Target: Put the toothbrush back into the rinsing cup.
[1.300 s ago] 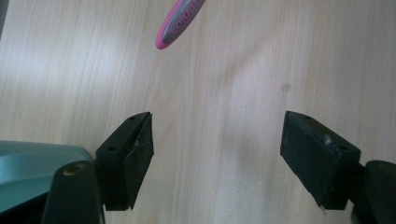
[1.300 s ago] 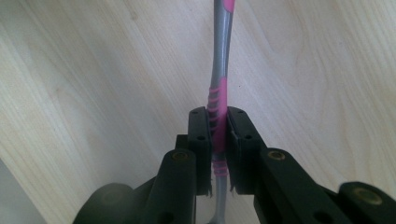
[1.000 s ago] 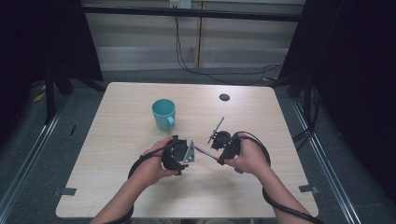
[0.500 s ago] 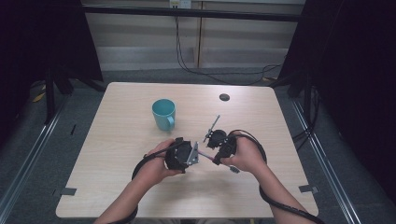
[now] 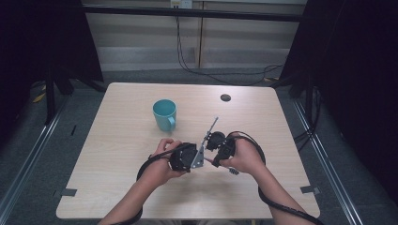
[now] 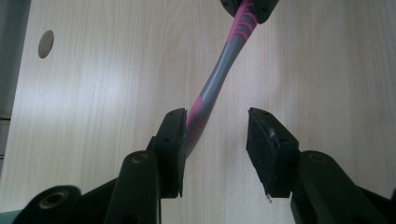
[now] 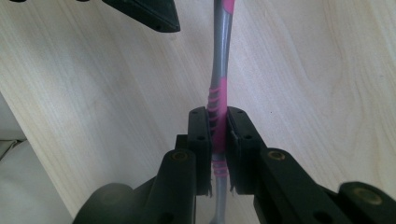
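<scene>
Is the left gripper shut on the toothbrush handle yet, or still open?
Open. The left gripper jaws have just been closing; the toothbrush lies against one pad, with a clear gap to the other. The right gripper clamps it.

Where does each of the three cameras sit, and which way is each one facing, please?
High view: fixed above the person's side, looking forward and down on the table; both forearms enter from below, and a teal mug stands beyond them.
Left gripper view: rides the left tongs, looking along the jaws, which have just been closing around the toothbrush but are not yet gripping it.
Right gripper view: rides the right tongs, clamped on the toothbrush handle.
Shared: both gripper views show the pink and grey toothbrush over the wooden tabletop.
</scene>
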The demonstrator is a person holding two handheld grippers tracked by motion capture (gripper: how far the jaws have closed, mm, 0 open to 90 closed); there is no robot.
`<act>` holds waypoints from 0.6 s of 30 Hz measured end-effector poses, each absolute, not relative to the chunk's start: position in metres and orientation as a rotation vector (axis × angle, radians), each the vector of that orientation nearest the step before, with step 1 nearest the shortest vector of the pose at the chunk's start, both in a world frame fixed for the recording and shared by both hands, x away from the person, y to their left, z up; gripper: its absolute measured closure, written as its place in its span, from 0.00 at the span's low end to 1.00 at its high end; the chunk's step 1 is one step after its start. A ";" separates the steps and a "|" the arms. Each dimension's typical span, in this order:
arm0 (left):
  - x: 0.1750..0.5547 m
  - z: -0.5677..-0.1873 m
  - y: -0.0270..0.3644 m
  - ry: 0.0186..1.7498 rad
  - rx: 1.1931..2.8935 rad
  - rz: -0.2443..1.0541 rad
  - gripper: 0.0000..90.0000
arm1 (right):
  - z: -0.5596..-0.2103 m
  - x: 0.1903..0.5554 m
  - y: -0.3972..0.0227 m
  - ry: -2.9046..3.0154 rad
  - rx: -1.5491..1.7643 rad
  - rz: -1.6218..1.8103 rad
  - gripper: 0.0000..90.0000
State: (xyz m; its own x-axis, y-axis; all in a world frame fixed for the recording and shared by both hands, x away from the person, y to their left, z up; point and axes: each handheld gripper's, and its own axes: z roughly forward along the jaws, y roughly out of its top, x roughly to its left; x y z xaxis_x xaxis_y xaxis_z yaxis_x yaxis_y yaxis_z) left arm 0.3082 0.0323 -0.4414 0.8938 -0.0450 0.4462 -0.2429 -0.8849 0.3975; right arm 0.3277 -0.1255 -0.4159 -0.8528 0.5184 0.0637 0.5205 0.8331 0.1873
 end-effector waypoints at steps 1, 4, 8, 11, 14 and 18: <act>0.308 -0.442 0.033 -0.203 2.605 0.593 0.63 | -0.416 0.328 -0.126 -2.997 -0.852 -0.320 0.91; 0.308 -0.442 0.034 -0.197 2.608 0.585 0.61 | -0.415 0.328 -0.126 -3.003 -0.846 -0.311 0.91; 0.308 -0.441 0.035 -0.174 2.609 0.575 0.59 | -0.413 0.328 -0.127 -3.005 -0.844 -0.317 0.91; 0.308 -0.440 0.034 -0.182 2.619 0.604 0.59 | -0.413 0.328 -0.128 -3.004 -0.839 -0.323 0.91; 0.310 -0.440 0.033 -0.221 2.625 0.606 0.58 | -0.414 0.328 -0.129 -3.002 -0.822 -0.331 0.91; 0.311 -0.442 0.033 -0.236 2.633 0.621 0.60 | -0.416 0.327 -0.128 -2.986 -0.841 -0.337 0.91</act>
